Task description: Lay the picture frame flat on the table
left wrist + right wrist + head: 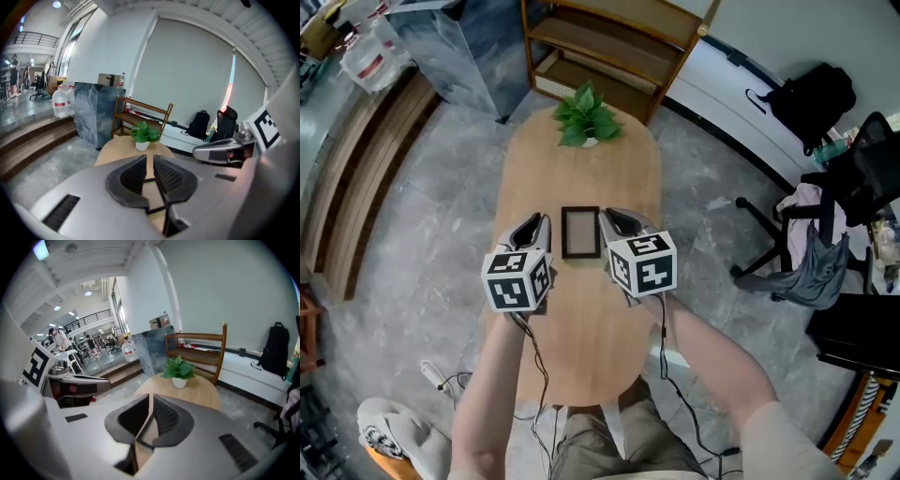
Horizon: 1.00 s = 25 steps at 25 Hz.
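Grey stone-look floor (pixel 412 244) spread out all round, and on it stood an oval wooden table (pixel 581 328) with a low wooden shelf (pixel 609 42) against the wall beyond its far end. A dark office chair (pixel 825 234) draped with clothes sat off to the right, well apart from the table.

The person held both tools low over the middle of the tabletop. The left gripper (pixel 536 223) had its jaws drawn almost together, only a thin slit between them and nothing clamped. The right gripper (pixel 614 217) looked the same, jaws all but closed and empty, with a dark edge of the frame showing through the slit below.

A small green plant (pixel 586 117) in a white pot stood at the table's far end.

The picture frame (pixel 580 232) — dark-rimmed, rectangular — lay flat on the wood between the two grippers, closer to the right one. I could not tell whether either jaw tip touched it.
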### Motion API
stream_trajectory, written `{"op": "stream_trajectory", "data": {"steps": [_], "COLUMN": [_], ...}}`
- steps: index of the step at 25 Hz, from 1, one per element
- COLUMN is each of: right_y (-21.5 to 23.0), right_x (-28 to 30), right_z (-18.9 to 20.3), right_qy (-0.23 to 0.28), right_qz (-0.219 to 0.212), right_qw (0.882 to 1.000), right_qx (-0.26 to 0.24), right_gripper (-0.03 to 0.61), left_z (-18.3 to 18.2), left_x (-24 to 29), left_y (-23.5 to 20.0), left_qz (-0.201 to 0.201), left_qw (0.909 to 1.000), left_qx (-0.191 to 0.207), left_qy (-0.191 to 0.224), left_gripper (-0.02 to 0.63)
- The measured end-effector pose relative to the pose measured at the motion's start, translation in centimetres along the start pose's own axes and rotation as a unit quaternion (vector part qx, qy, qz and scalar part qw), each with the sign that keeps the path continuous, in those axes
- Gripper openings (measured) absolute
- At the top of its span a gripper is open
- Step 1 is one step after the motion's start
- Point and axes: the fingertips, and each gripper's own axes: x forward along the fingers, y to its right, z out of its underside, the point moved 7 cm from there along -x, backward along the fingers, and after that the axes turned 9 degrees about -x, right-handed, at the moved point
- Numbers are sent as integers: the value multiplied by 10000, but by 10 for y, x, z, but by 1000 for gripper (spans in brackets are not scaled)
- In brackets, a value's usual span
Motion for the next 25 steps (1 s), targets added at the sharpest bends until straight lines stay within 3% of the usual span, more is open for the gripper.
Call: {"op": "stream_trajectory", "data": {"steps": [7,12,17,25], "right_y": [-33,-58,-75,-89], "right_x": [-96,-175,-256,-366], "right_z": [-80,-129,-167,-193], "right_qy": [753,1355,1825,2526], "right_qz": [26,56,133,322], "right_qw": [9963,9894,9795,9641], "right_qx": [-401,-528,-841,-750], "right_gripper": [14,11,11,5], "left_z": [-62,-105,-145,-176], "left_x": [-97,-174,-245,-342], "left_y": [41,80,113,166], "left_qz": [-194,-42,117,-180], "left_qw": [9924,9849,9774,9511], "left_qx": [920,1102,1037,1856], "left_qy": [797,1334,1838,2464], "left_gripper": [37,35,35,35]}}
